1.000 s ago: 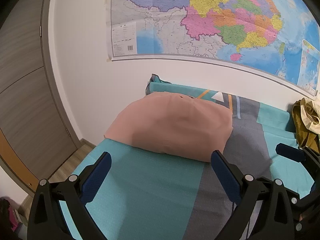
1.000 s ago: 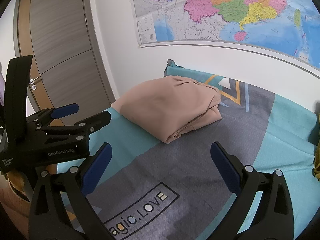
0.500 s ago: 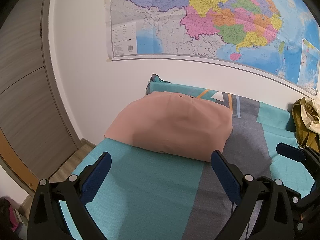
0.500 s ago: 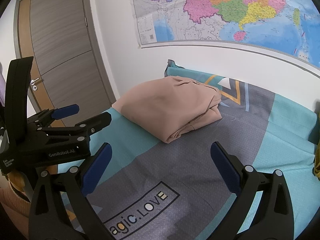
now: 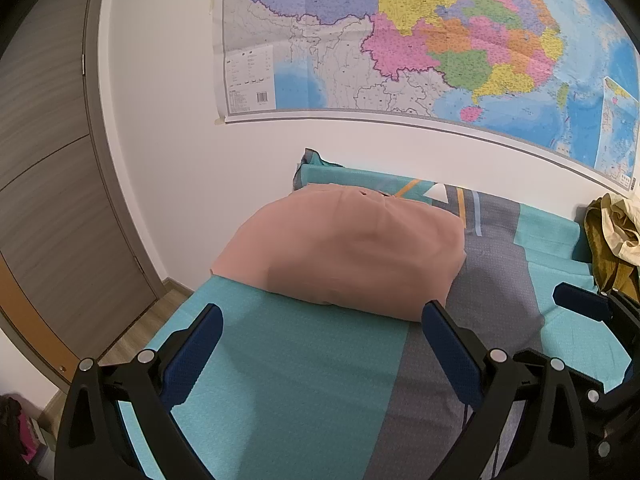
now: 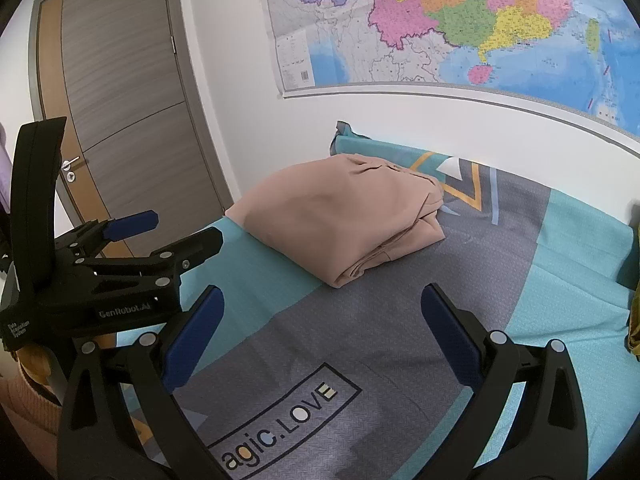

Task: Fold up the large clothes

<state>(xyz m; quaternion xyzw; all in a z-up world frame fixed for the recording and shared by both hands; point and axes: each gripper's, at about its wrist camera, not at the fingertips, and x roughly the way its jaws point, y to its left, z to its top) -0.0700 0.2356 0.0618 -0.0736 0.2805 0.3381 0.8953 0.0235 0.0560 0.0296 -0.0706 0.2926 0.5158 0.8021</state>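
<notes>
Both black grippers with blue pads, left (image 5: 322,334) and right (image 6: 322,314), spread wide and empty above the teal-and-grey bedspread (image 6: 420,344), clear of the folded dusty-pink garment (image 6: 340,216) parked near the wall, presumably finished.

folded garment (image 5: 344,252) on bed (image 5: 304,380), map (image 5: 420,40) behind
</notes>
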